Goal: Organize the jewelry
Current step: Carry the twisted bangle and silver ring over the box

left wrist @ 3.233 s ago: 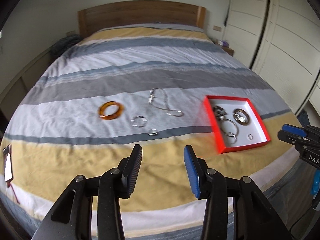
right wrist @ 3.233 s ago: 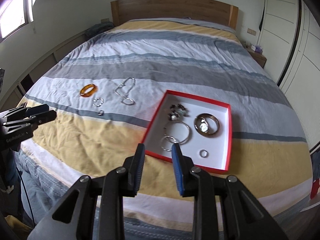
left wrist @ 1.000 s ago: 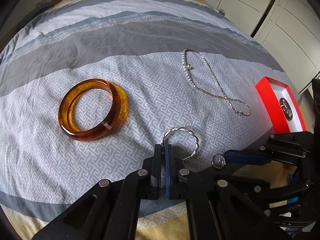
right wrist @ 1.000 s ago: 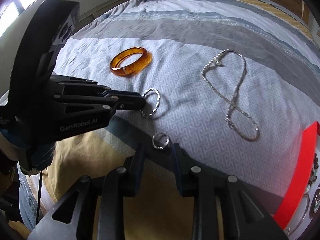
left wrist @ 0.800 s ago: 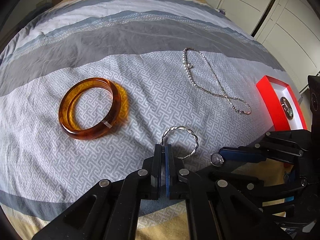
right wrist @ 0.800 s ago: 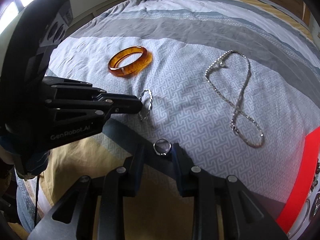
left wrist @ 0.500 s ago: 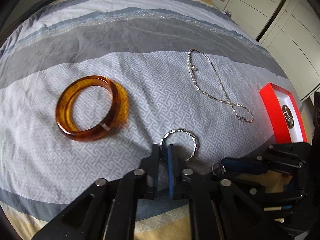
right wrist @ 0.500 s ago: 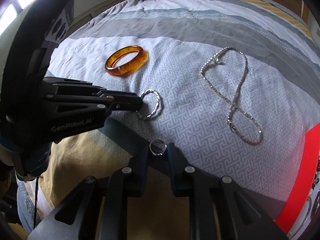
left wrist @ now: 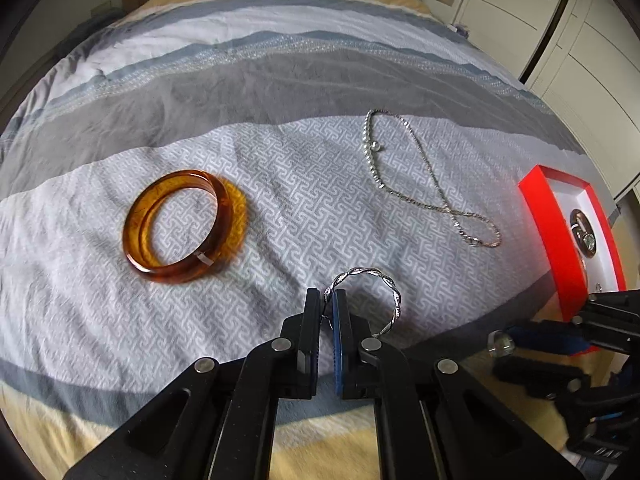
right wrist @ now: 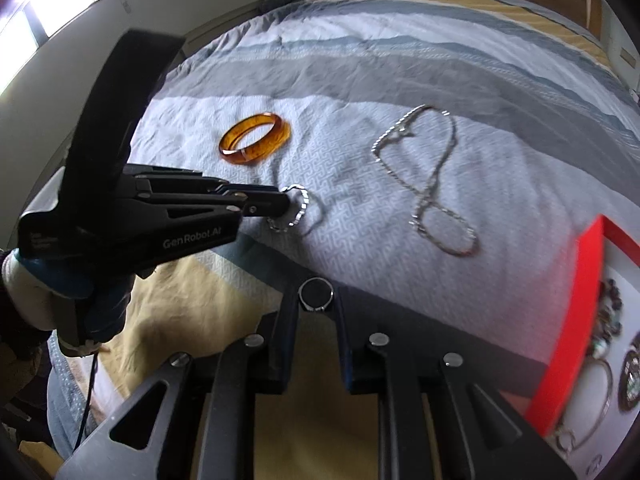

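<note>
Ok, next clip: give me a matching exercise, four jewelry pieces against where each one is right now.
Things:
1. twisted silver bracelet
2. small ring
3. amber bangle
4. silver chain necklace

Places:
A. lying loose on the bedspread, beside the red tray
B. pinched in the left gripper
C. lying on the bedspread, farthest from the tray
D. held between the right gripper fingers

Pairs: 1-B, 2-D, 3-C, 4-A

Both grippers have lifted the twisted bangle (left wrist: 366,294) and small ring (right wrist: 316,295).

Glossy amber bangle (left wrist: 182,226), seemingly plastic; woven cloth bedspread (left wrist: 280,184).
</note>
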A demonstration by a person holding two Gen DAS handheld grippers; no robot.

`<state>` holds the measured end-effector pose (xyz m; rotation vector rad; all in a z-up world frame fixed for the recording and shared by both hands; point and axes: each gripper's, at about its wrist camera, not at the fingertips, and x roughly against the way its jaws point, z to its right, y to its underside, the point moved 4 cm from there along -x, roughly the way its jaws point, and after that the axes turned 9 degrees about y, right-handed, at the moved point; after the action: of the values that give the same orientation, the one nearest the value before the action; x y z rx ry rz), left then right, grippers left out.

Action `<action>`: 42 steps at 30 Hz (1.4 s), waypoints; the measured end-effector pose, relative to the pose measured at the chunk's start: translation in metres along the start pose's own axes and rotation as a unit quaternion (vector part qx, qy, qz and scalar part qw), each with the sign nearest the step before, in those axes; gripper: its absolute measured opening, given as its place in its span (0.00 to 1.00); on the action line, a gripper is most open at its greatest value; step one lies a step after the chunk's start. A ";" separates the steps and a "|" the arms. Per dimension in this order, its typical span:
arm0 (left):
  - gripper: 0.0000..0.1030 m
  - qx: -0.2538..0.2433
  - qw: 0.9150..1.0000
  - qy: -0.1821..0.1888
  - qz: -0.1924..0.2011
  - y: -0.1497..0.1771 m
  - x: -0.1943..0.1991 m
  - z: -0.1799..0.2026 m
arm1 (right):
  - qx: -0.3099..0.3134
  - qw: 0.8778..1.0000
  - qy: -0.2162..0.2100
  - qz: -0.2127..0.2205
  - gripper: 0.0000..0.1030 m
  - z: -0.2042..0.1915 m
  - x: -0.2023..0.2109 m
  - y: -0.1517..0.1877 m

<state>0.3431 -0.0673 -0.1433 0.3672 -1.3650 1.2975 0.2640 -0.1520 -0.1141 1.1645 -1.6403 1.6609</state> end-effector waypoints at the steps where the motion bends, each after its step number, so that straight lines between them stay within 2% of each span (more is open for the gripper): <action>1: 0.05 0.001 1.000 0.000 0.002 0.000 0.004 0.001 | -0.002 1.000 0.001 0.003 0.17 0.002 0.003 0.001; 10: 0.05 -0.010 1.000 0.004 0.027 0.004 0.039 0.040 | -0.032 0.999 0.022 0.037 0.17 0.032 0.062 0.022; 20: 0.05 -0.059 0.997 0.042 0.035 -0.004 0.044 0.124 | -0.079 0.993 0.072 0.059 0.17 0.101 0.118 0.059; 28: 0.05 -0.109 0.991 0.076 0.009 -0.002 0.011 0.206 | -0.124 0.985 0.110 0.046 0.17 0.161 0.129 0.096; 32: 0.05 -0.125 0.988 0.085 -0.008 -0.002 -0.010 0.234 | -0.142 0.982 0.122 0.035 0.17 0.189 0.123 0.110; 38: 0.05 -0.145 0.986 0.078 -0.034 -0.006 -0.046 0.267 | -0.159 0.979 0.123 0.021 0.17 0.217 0.105 0.117; 42: 0.05 -0.152 0.986 0.058 -0.046 -0.011 -0.067 0.277 | -0.158 0.980 0.124 0.012 0.17 0.226 0.093 0.119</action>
<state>0.2342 -0.3301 -0.1190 0.1398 -1.4053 0.9997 0.1653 -0.4050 -0.1214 0.7541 -1.6840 1.4267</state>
